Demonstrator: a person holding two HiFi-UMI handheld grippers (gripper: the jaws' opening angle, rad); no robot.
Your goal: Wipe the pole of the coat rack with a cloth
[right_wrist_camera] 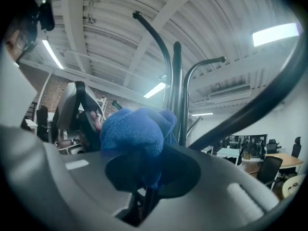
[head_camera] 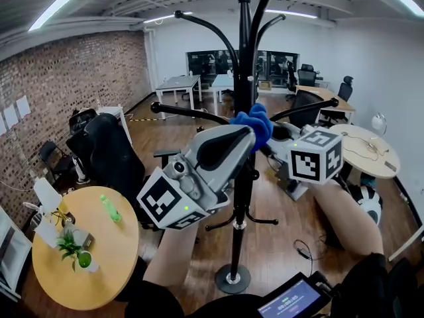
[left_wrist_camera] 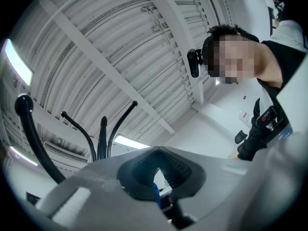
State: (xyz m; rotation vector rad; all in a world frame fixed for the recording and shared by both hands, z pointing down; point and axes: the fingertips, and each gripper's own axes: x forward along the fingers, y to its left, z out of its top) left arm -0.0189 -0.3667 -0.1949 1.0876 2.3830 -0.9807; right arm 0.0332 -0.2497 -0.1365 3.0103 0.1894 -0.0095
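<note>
Coat rack pole (head_camera: pixel 239 230) upright on wood floor. Blue cloth (head_camera: pixel 257 125) bunched against pole at height of its lower hook arms. Right tool (head_camera: pixel 274 136) clamped on cloth, wad bulging out of jaws. Left tool (head_camera: pixel 247 138) at pole, just beside cloth. Its jaws are narrow with blue sliver in gap; cannot tell if pinched. Round table (head_camera: pixel 116 260) left of pole base.

An open-plan office: desks (head_camera: pixel 177 83) and swivel chairs (head_camera: pixel 345 88) behind the coat rack (head_camera: pixel 238 197), round tables (head_camera: pixel 112 260) beside it, strip lights (head_camera: pixel 63 2) above.
</note>
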